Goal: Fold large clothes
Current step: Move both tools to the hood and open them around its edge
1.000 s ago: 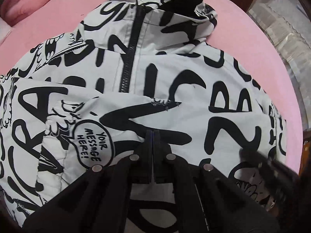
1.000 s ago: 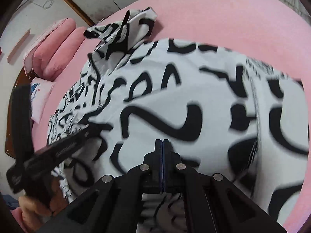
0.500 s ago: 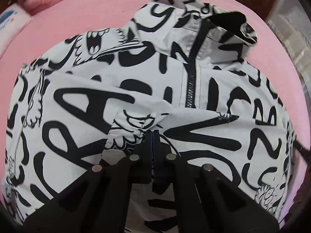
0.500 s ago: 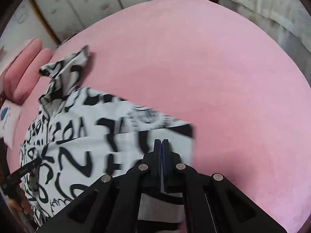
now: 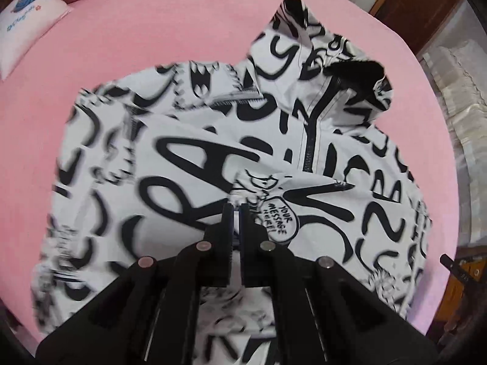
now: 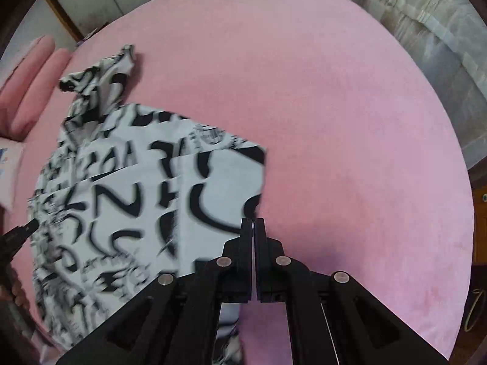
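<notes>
A white jacket printed with black lettering lies on the pink bed, hood away from me and black zipper facing up. Its lower part is folded up over the zipper's end. My left gripper hangs shut over that fold, and I see no cloth pinched between its fingers. In the right wrist view the jacket fills the left half. My right gripper is shut just at the jacket's right edge, over the bare bed, with nothing visibly held.
A white pillow with a blue print and pink pillows lie at the head of the bed. Plastic-wrapped bedding stands beyond the bed's edge, beside wooden furniture. The other gripper's black tip shows at the left edge.
Both shut grippers slid outward across the jacket and rose: the left one toward the left side, the right one off the right edge onto the pink bed. More bed shows now.
</notes>
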The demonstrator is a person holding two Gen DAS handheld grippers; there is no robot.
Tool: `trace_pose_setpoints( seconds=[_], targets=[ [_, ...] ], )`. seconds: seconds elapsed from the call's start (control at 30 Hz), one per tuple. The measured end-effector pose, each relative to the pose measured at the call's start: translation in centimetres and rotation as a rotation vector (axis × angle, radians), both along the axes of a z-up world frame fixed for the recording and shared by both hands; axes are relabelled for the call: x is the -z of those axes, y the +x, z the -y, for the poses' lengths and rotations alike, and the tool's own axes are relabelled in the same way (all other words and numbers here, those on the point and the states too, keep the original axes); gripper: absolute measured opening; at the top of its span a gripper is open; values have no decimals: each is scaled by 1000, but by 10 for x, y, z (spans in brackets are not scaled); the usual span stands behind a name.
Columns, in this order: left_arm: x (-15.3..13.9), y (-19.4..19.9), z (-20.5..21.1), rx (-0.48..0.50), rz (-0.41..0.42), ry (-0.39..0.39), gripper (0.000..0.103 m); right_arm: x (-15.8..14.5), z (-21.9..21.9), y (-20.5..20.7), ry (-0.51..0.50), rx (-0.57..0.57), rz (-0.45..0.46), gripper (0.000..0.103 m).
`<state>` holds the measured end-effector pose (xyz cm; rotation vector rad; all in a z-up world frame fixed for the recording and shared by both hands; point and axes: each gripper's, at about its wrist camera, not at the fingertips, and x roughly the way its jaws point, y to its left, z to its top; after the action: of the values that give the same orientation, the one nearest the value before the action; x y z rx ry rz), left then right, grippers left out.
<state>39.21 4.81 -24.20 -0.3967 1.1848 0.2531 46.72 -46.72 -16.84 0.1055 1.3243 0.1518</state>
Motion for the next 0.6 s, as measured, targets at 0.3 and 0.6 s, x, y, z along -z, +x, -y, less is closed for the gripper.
trace_pose_setpoints(
  seconds=[0.3, 0.6],
  targets=[
    [-86, 54, -87, 107, -120, -156, 1, -96, -41, 51, 113, -94, -128, 21],
    [-148, 188, -140, 141, -180, -86, 1, -153, -109, 163, 219, -30, -150, 57]
  ],
)
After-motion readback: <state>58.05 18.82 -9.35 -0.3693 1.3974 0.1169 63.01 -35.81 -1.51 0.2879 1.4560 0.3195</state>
